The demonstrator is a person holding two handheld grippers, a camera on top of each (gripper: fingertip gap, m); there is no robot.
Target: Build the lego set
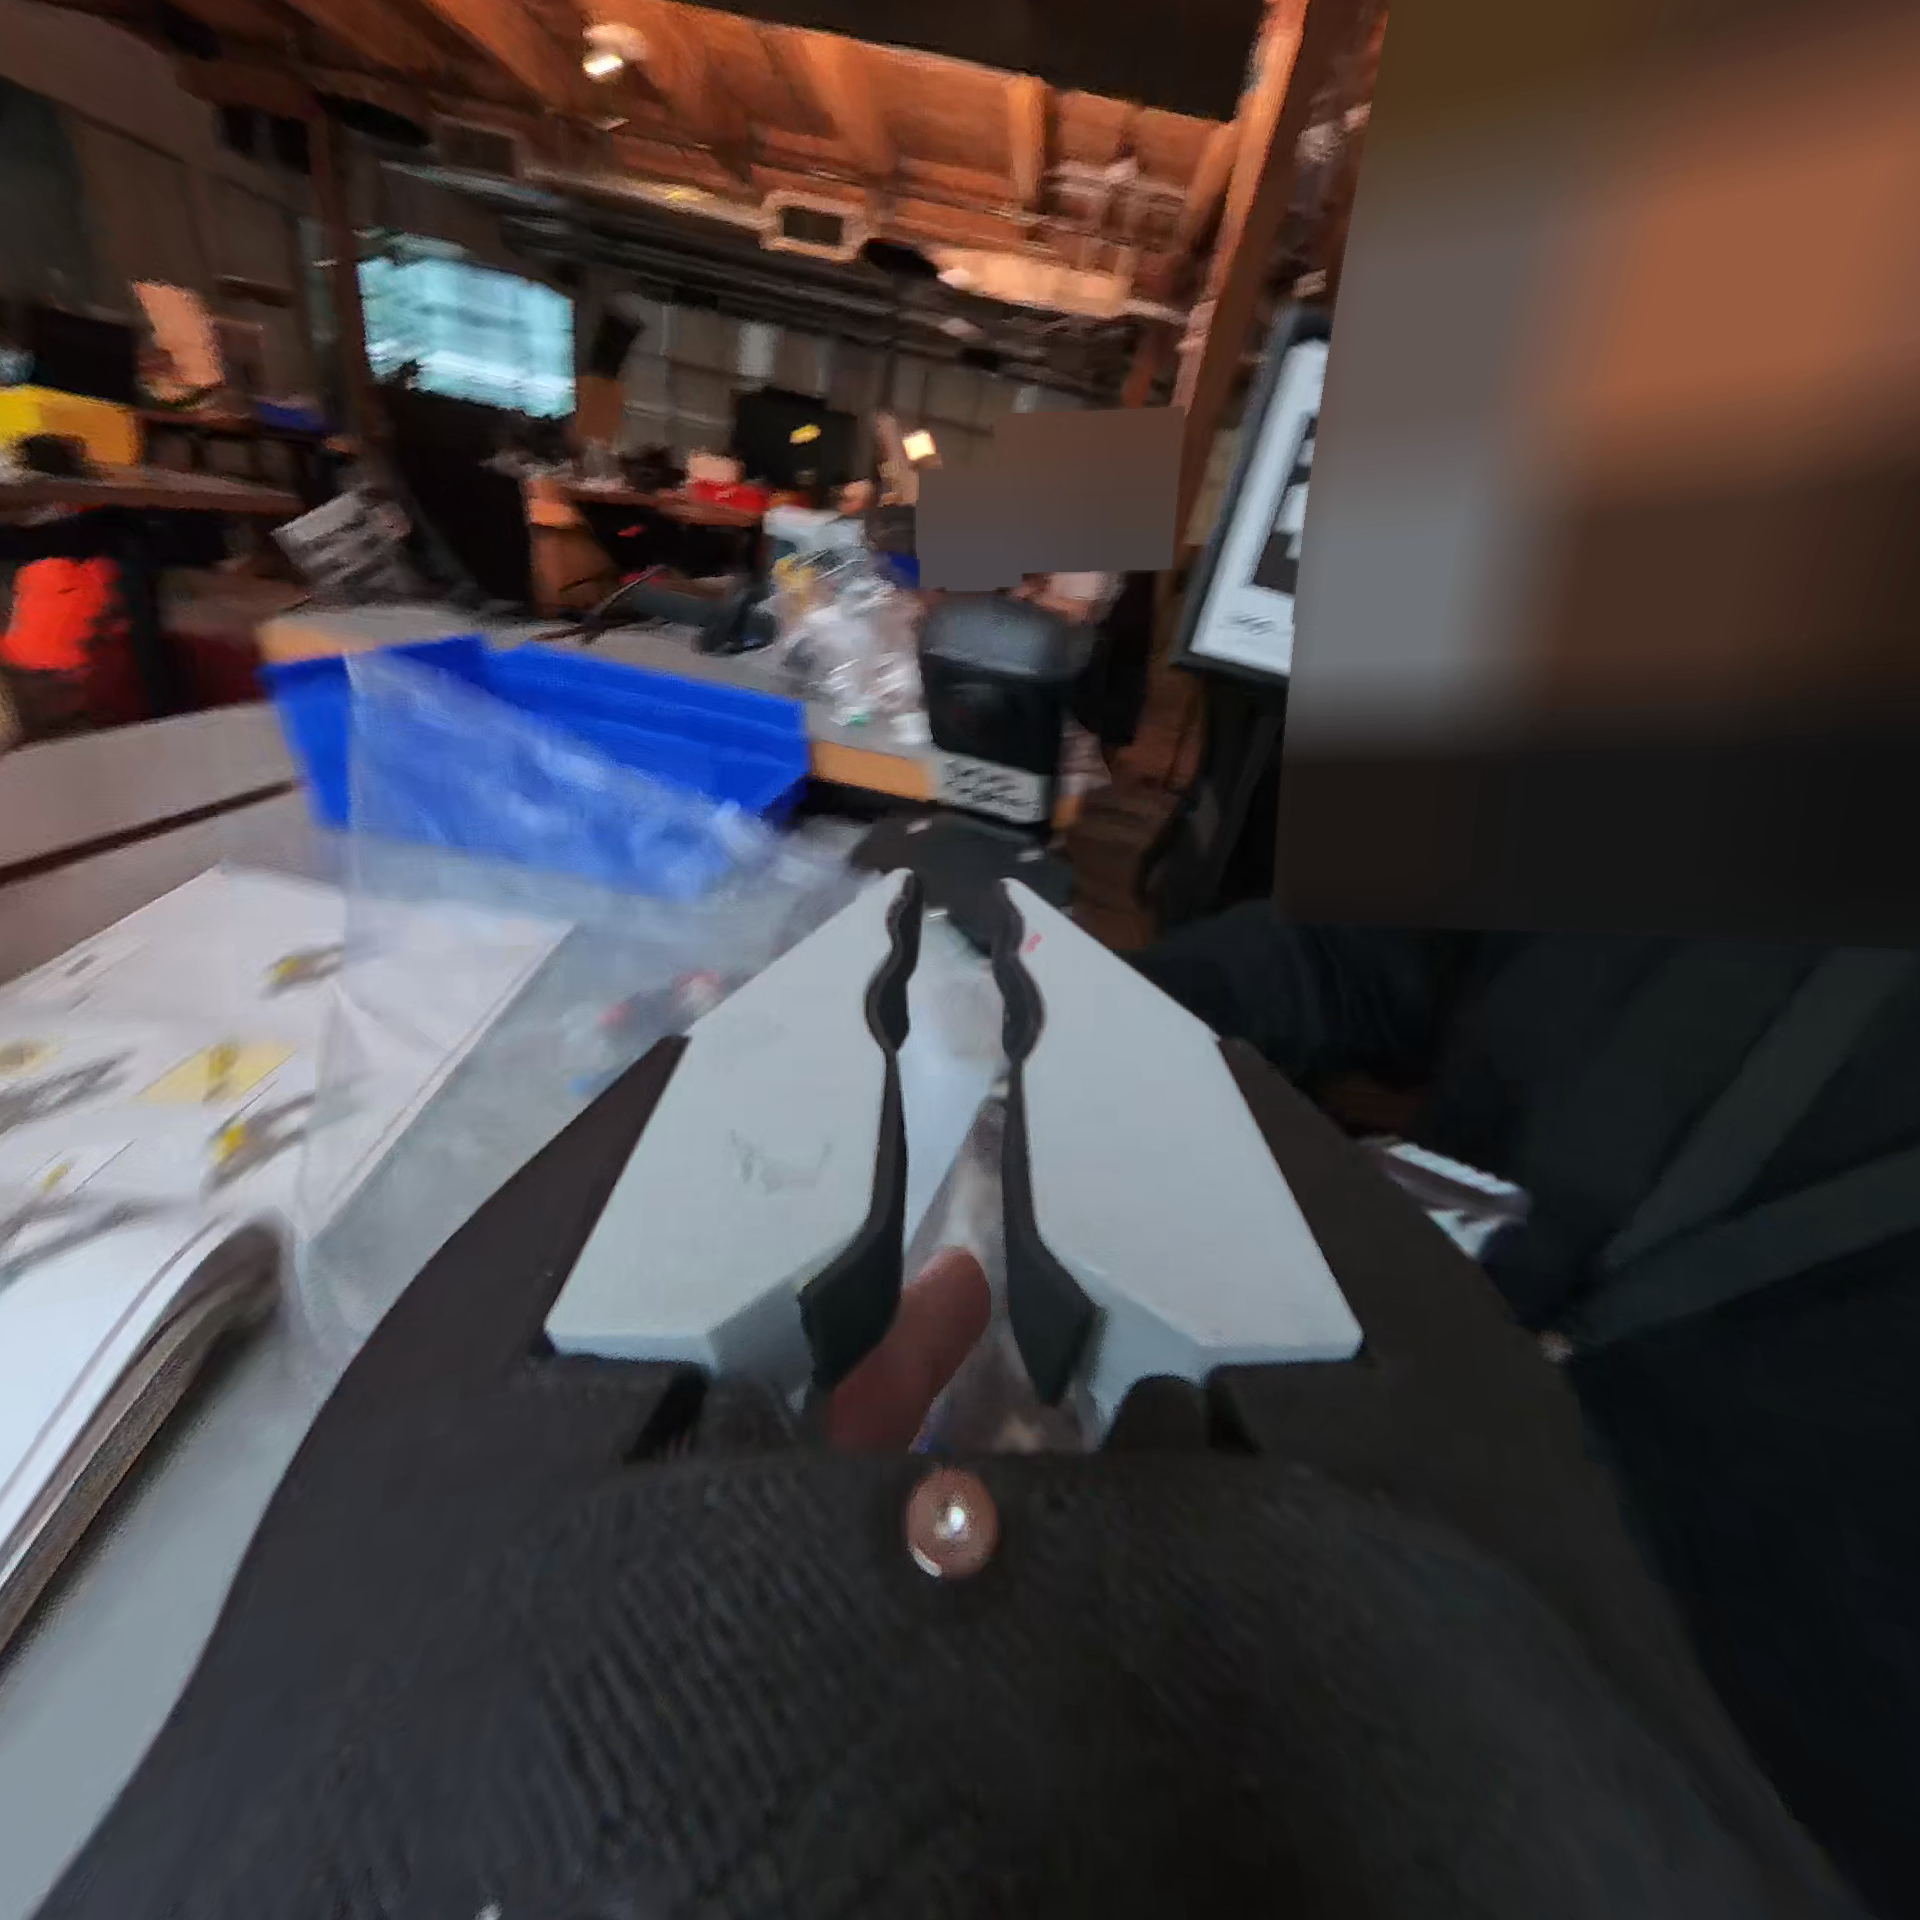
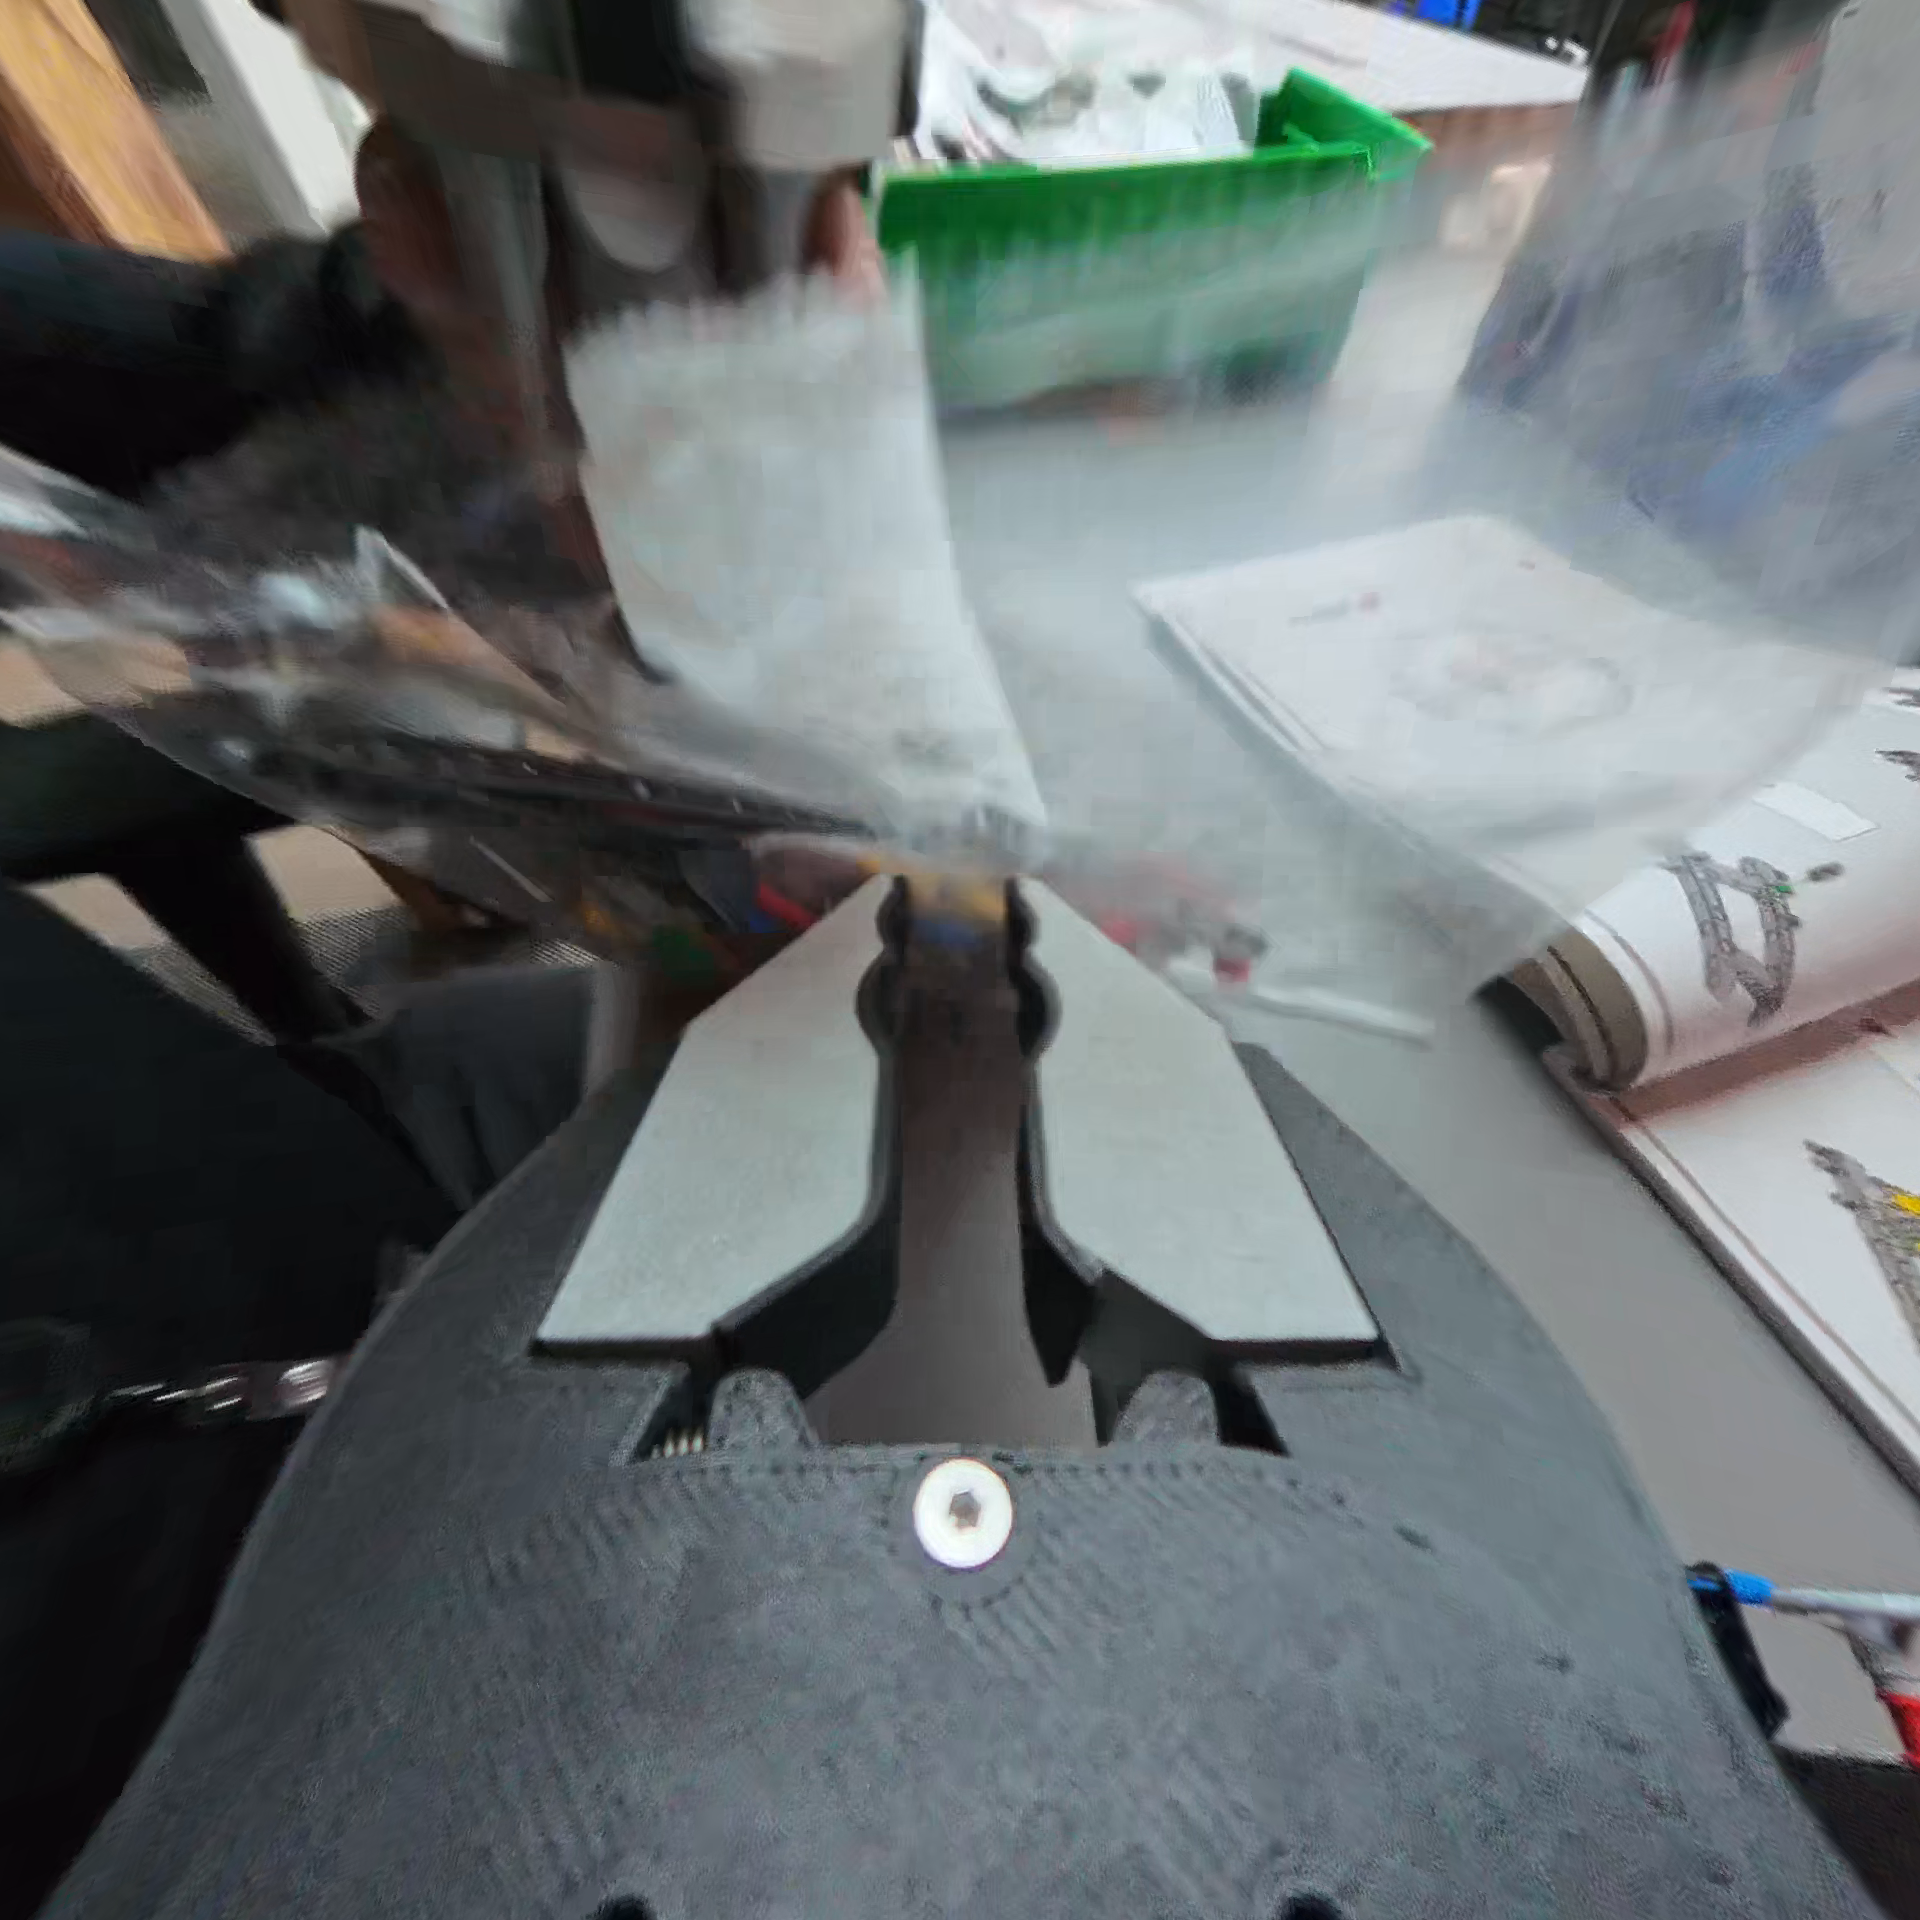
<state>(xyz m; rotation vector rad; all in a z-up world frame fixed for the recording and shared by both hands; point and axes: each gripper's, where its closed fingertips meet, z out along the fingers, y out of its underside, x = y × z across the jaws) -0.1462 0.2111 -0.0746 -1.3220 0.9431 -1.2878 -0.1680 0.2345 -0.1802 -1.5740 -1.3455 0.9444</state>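
A clear plastic bag (image 2: 436, 686) of small coloured lego pieces hangs between both grippers, blurred by motion. My right gripper (image 2: 956, 899) is shut on the bag, with coloured pieces showing at its tips. My left gripper (image 1: 961, 899) is nearly closed with clear bag plastic (image 1: 951, 1049) running between its fingers, and more of the bag (image 1: 468, 831) billows to its left. A person's fingertip (image 1: 914, 1340) shows below the fingers. In the right wrist view the left gripper (image 2: 769, 94) shows at the top, above a pale strip of the bag (image 2: 779, 520).
An open instruction booklet (image 1: 156, 1091) lies on the grey table (image 1: 125, 1714); it also shows in the right wrist view (image 2: 1766, 987), beside a second closed booklet (image 2: 1455, 665). A blue bin (image 1: 623, 727) and a green bin (image 2: 1122, 239) stand behind. Loose pieces (image 2: 1205, 940) lie on the table. Spacing between my two grippers at the tips: around 11 cm.
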